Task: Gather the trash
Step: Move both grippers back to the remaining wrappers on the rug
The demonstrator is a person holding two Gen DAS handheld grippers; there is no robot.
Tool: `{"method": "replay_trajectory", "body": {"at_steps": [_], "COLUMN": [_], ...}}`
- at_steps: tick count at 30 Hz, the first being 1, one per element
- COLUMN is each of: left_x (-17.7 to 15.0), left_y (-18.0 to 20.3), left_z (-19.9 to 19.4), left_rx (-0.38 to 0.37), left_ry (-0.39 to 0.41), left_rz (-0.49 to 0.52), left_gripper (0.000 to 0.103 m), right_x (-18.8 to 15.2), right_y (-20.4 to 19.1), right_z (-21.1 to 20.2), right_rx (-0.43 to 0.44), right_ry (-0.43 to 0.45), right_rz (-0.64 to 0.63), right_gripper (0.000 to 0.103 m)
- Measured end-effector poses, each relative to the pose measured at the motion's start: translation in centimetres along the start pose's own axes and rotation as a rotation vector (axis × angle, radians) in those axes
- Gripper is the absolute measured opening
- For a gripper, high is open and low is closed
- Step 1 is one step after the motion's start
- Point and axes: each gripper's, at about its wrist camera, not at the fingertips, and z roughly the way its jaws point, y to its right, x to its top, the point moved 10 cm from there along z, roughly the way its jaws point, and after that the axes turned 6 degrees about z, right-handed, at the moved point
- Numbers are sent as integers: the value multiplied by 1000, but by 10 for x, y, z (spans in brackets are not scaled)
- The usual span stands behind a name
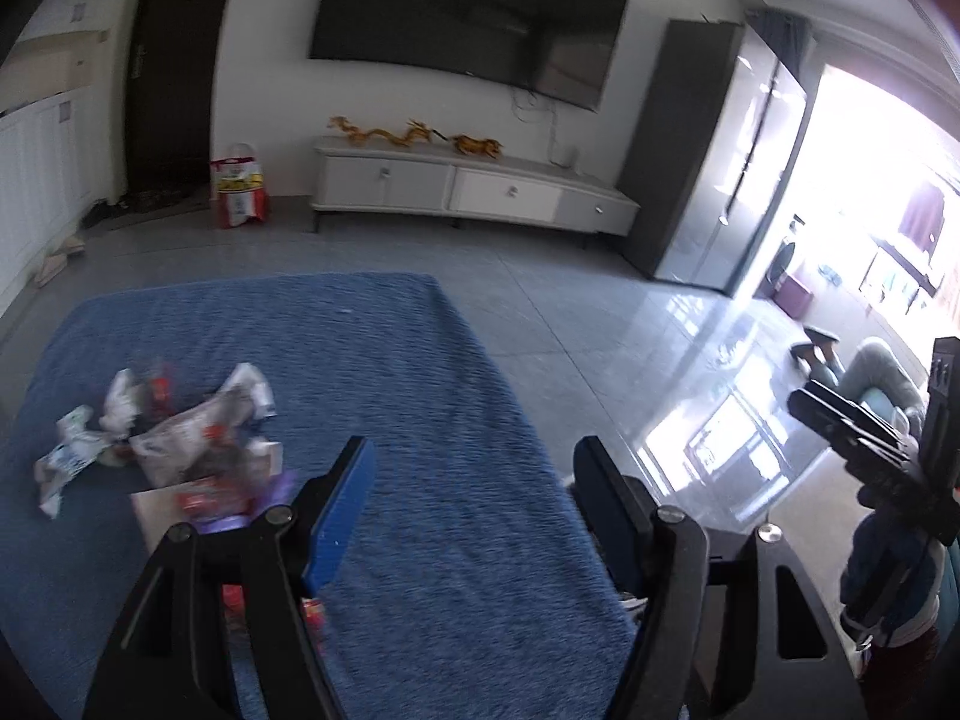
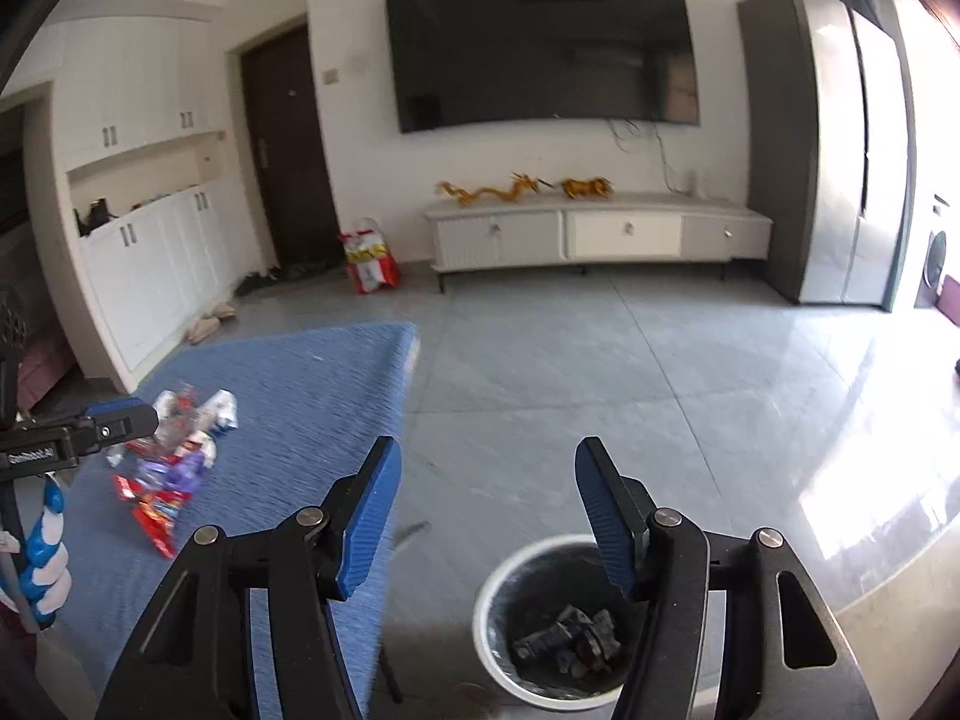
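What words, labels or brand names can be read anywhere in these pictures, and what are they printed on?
"GenRobot.AI": white lettering on the black body of the left gripper, seen at the left edge of the right wrist view; slightly blurred.
Wrappers in the trash pile on the blue mat: printed, but too blurred to read.
Red and white bag by the door: print too small to read.
Packets in the trash bin: unreadable.

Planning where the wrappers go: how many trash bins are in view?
1. The bin stands on the floor beside the blue table, below the right gripper; others may be out of view.
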Motion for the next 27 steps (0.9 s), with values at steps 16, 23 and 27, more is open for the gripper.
{"method": "replay_trajectory", "body": {"at_steps": [16,23,27], "left_x": [-105,-143,-149], "left_y": [-197,-246,-263], "left_z": [-70,-81,-80], "left_rx": [223,267,286], "left_ry": [1,-10,-19], "left_rz": [-255,-333,-330], "left_gripper": [68,68,68], "right_x": [-16,-45,-68], "right_y": [-126,-181,-217], "right_z": [11,29,42], "right_rx": [112,186,240], "right_ry": [-80,-164,-227], "right_rz": [-170,-242,-298], "right_gripper": [62,62,62]}}
